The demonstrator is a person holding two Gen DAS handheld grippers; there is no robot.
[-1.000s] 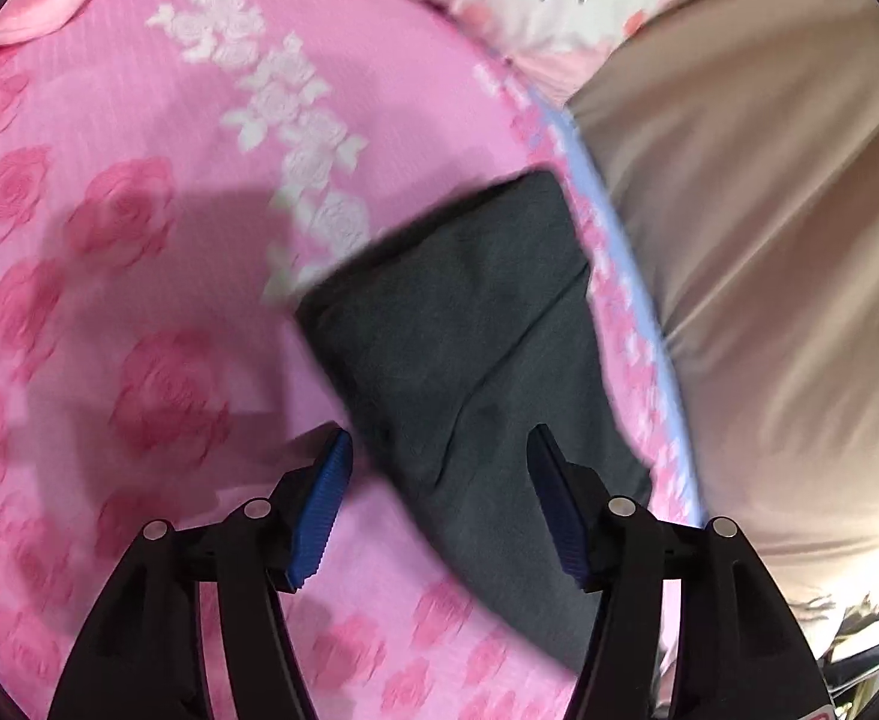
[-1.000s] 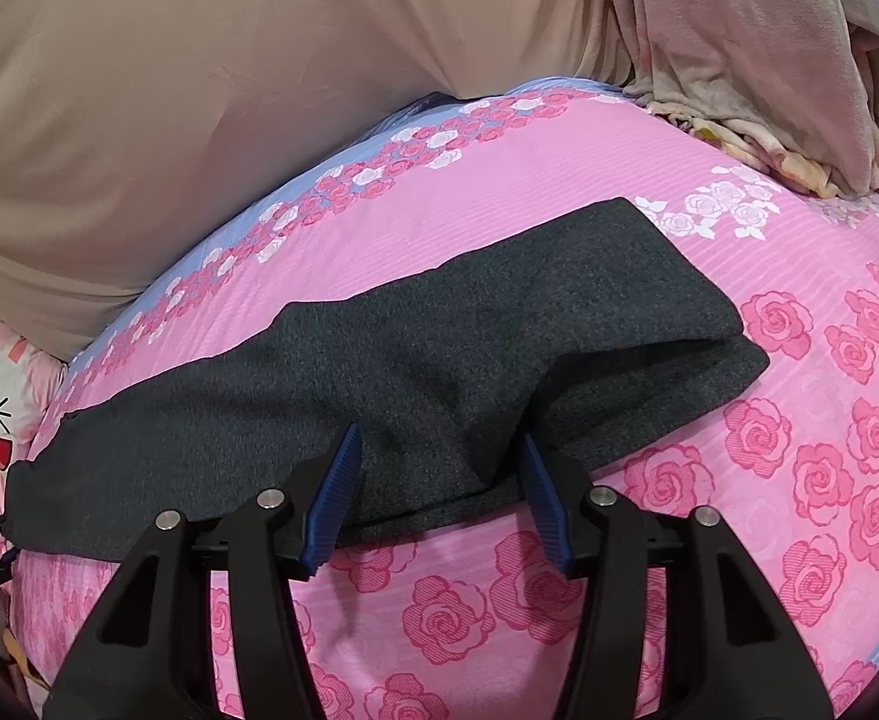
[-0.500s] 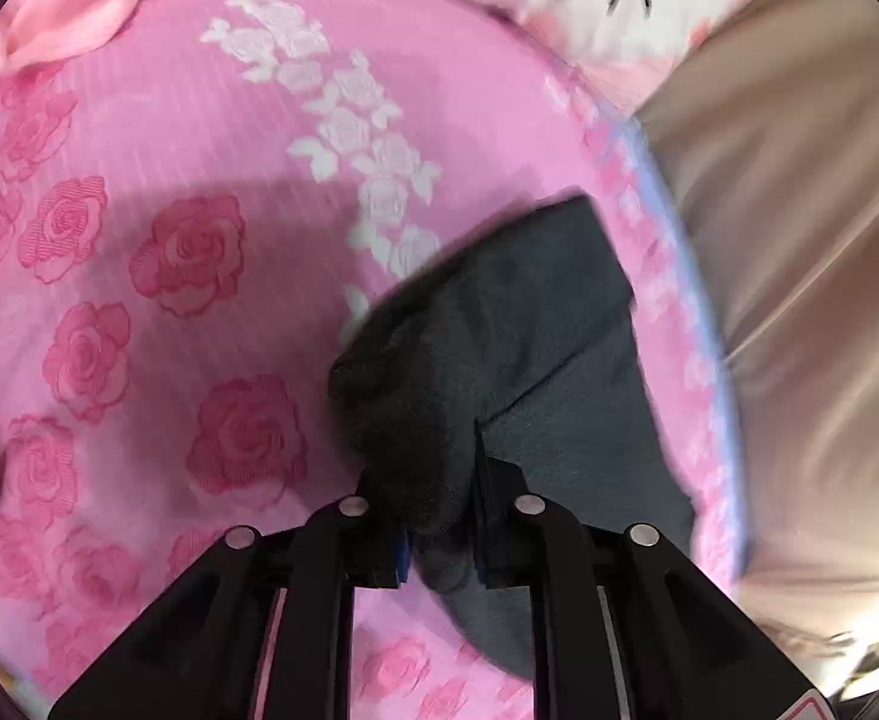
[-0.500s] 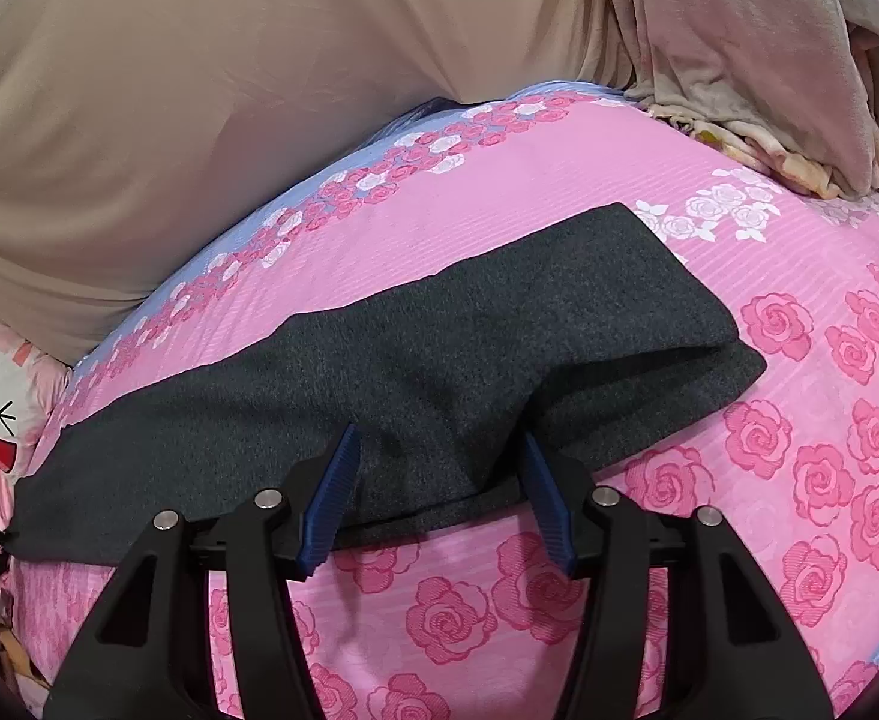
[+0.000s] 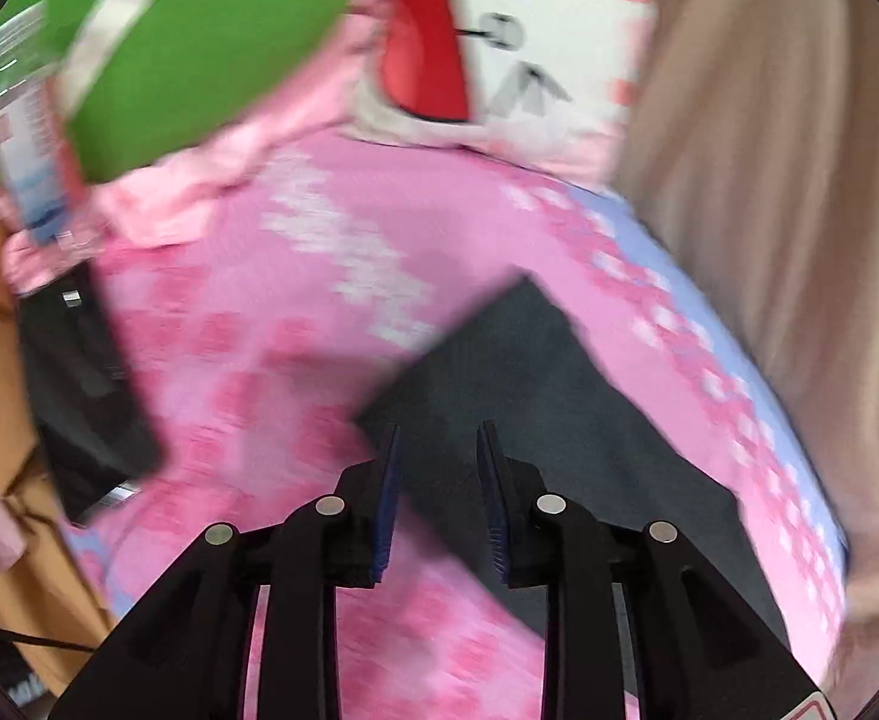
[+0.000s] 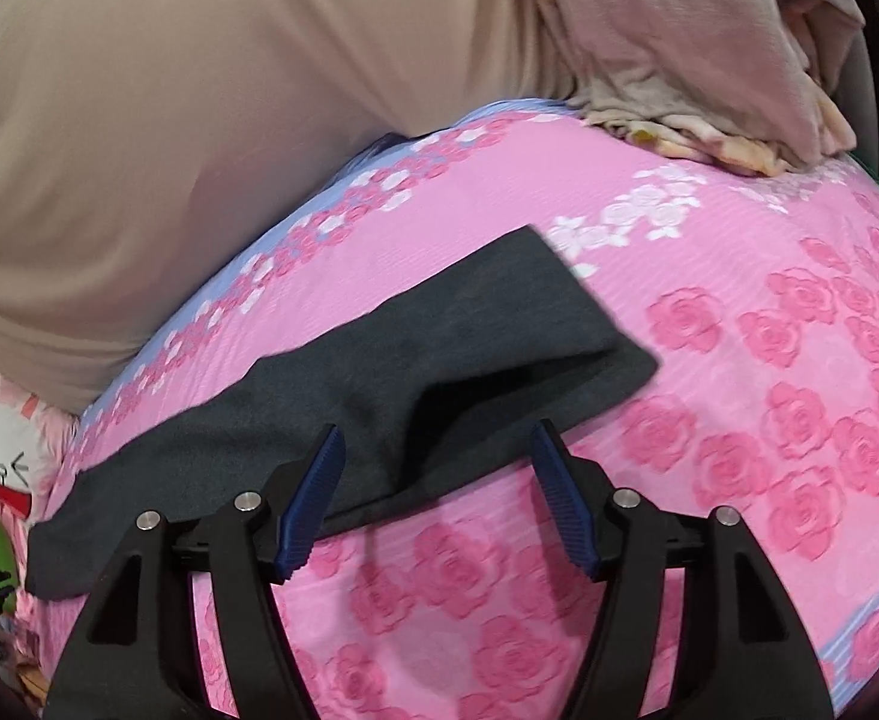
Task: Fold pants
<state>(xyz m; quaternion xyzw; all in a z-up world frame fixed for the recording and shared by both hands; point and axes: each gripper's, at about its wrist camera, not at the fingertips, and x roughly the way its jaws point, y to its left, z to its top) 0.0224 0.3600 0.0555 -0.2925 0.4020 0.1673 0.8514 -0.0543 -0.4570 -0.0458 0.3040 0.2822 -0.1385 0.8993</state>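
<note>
Pants (image 6: 427,360): long axis along bed (image 6: 739,450) far edge. Right gripper (image 6: 439,468) at midspan, fingers wide, opening, empty. Left gripper (image 5: 439,462) at end, fingers narrow, reopening, empty.

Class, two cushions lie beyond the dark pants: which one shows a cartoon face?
The white cushion, with a red open mouth and black squinting eyes; the green cushion beside it shows only a white band.

Dark grey pants (image 6: 379,372) lie flat in a long strip across the pink bedspread.
</note>
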